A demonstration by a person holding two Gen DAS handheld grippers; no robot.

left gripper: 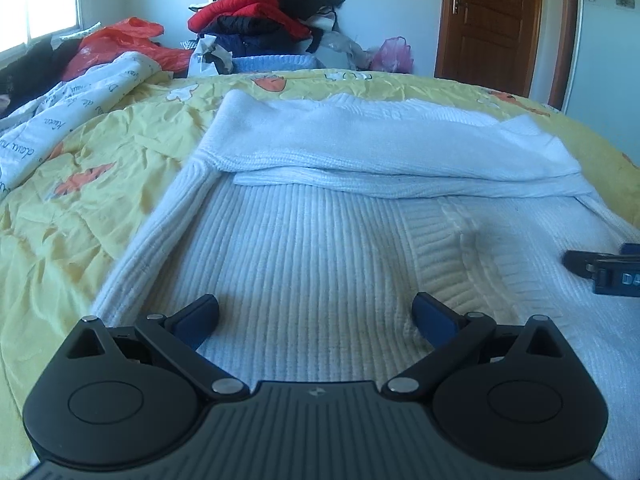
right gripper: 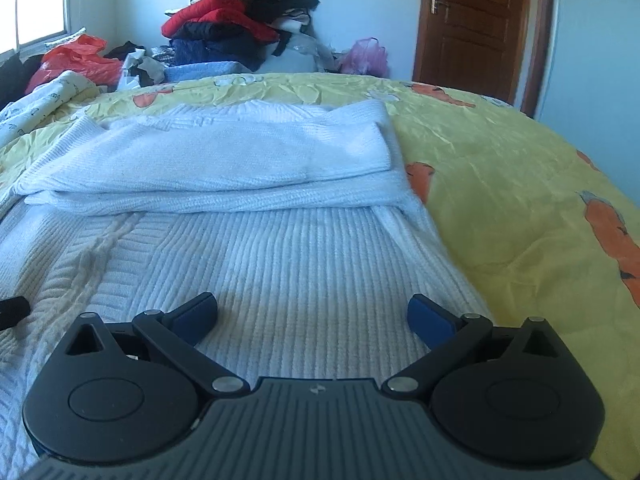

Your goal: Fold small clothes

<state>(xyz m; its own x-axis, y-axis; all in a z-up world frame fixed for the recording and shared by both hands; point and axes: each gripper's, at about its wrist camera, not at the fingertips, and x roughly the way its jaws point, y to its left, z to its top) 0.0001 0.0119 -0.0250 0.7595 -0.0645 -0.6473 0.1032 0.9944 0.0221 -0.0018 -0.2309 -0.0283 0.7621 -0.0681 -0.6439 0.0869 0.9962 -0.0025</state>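
White ribbed sweater (left gripper: pixel 320 248) lies flat on the bed (left gripper: pixel 80 208) under both claws, sleeves already crossed ahead. I hold the left claw (left gripper: pixel 316 316) and right claw (right gripper: pixel 312 314) spread wide, empty, low over its near hem, likely ready to lift it forward.

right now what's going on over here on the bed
A person is folding a white knit sweater spread on a bed with a yellow carrot-print cover. Both sleeves already lie folded across the upper part of the body. The left claw and the right claw are both open and empty, low over the sweater's near end, side by side. Neither grips any fabric. A heap of other clothes sits beyond the bed.
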